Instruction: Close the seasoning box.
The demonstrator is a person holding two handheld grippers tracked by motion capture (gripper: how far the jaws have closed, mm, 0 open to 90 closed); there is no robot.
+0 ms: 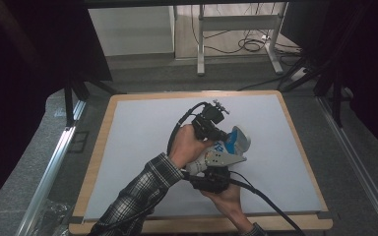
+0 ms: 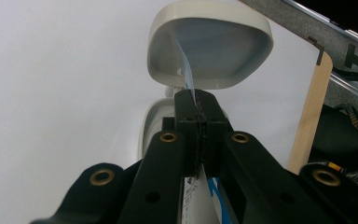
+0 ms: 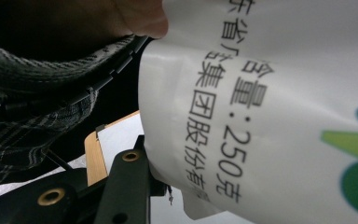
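White plastic pack (image 1: 234, 142): a soft-sided container with a blue-and-white printed wall, held above the table (image 1: 128, 147) between the two grippers. In the right gripper view its label, black characters and a green mark, lies hard against that gripper's jaw.
Lid (image 2: 209, 44): a rounded white flip cap, swung open and standing just beyond the left gripper's tips, its hollow underside facing the camera.
Film strip (image 2: 186, 70): thin, clear and faintly blue. It rises from between the left gripper's jaws toward the lid's underside (it looks like a seal or pull tab, though I cannot tell where it ends).
Left gripper (image 2: 196, 105): jaws pressed together, pinching the film strip right at their tips.
Right gripper (image 1: 215, 169): clamped on the body of the pack, by my reading. One jaw lies along the printed wall and the other is hidden behind it.
Sleeve (image 3: 37, 107): checked cloth of the other forearm, close above and beside the right gripper's jaw.
Step in hand: peeling the seal, judging by the pinch on the film with the lid already up and the body braced.
Next move: probably a steady pull of the left gripper away from the pack's mouth while the right keeps its hold. The film is thin, so a jerk could tear it or let it slip from the pinch.
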